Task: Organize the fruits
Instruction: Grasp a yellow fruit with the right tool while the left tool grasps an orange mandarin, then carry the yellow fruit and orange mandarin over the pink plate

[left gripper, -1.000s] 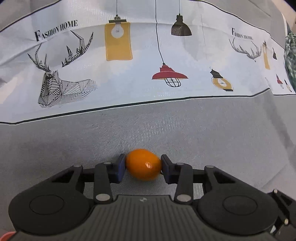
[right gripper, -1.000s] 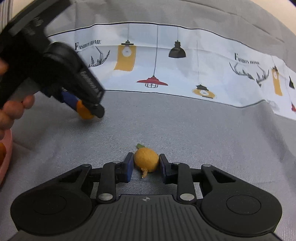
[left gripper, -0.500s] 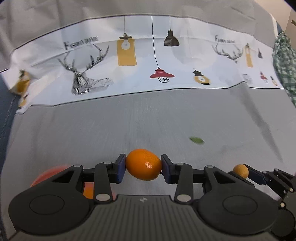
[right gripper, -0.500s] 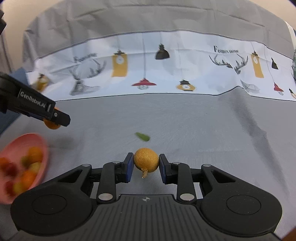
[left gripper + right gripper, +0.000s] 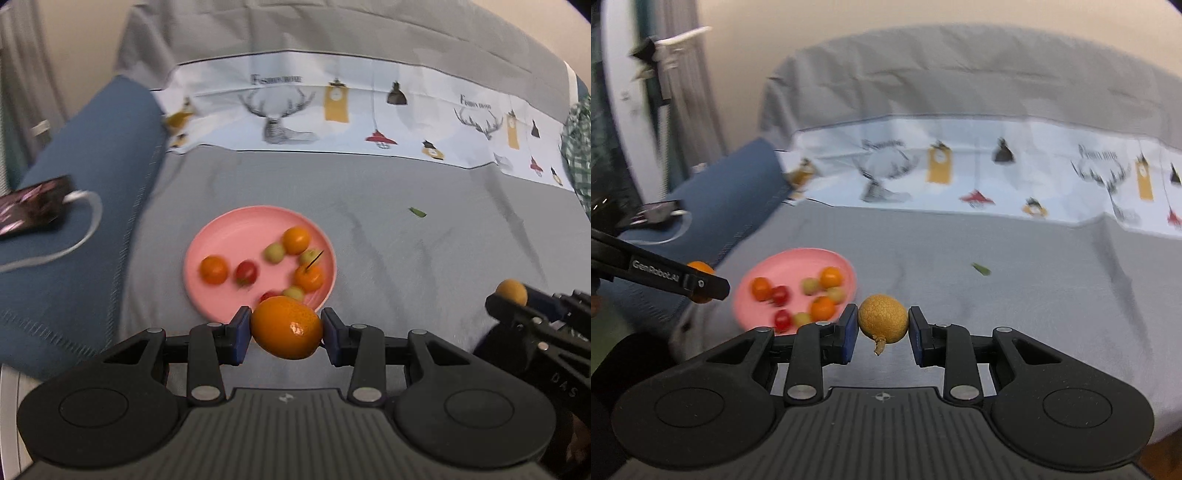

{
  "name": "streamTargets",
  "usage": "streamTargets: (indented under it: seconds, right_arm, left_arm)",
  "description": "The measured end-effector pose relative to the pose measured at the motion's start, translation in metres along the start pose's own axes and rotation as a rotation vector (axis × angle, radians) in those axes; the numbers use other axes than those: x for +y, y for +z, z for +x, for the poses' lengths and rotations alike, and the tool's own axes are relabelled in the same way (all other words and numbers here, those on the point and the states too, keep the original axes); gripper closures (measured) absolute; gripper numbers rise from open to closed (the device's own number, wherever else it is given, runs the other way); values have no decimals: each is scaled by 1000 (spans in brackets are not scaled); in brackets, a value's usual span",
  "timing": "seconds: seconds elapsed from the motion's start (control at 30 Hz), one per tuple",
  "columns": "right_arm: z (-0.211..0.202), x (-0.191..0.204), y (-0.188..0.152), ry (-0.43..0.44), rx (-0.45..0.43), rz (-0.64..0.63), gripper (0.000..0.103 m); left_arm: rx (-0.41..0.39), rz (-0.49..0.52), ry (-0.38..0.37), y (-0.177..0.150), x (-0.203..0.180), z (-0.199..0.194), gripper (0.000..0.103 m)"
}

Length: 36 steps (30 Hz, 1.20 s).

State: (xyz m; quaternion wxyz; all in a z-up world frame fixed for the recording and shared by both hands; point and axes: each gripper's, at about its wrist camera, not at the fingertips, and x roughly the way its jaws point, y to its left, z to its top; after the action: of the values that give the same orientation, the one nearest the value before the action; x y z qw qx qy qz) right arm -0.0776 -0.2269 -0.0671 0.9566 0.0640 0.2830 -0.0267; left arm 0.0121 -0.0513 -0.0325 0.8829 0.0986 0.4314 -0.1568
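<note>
left gripper (image 5: 286, 334) clamped on orange kumquat (image 5: 286, 328), above near rim of pink plate (image 5: 207, 236); right gripper (image 5: 882, 328) clamped on tan fruit (image 5: 882, 323). lower over bare plate centre, release gently.

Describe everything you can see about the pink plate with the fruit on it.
The pink plate is round, shallow and matte, plastic by the look of it, with a low raised rim. It lies flat on the grey cloth, close to the blue cushion. It holds eight small fruits: three orange, three pale green and two red, mostly on its right half. In the left wrist view its near edge is hidden behind the orange fruit gripped in the left hand-held gripper. No gripper touches it.
</note>
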Motion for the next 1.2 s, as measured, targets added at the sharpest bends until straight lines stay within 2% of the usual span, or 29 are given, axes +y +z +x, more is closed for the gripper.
streamTargets:
  seconds: [0.23,0.53,0.9,1.2]
  right_arm:
    - [-50,31,0,2,-75,-70,73]
    - [-97,44,-7,-6,-153,-78,73]
    - [-135,50,-19,18,-239,-98,73]
    - [-143,55,-25,37,-250,-115,73]
  left_arm:
    - [-90,-28,5,-39,9,-60,58]
    - [-215,-67,23,-58,10,-114,58]
    - [-266,-96,71,-85,5,-156,58]
    - [-282,-113,87,-92,10,-166,58]
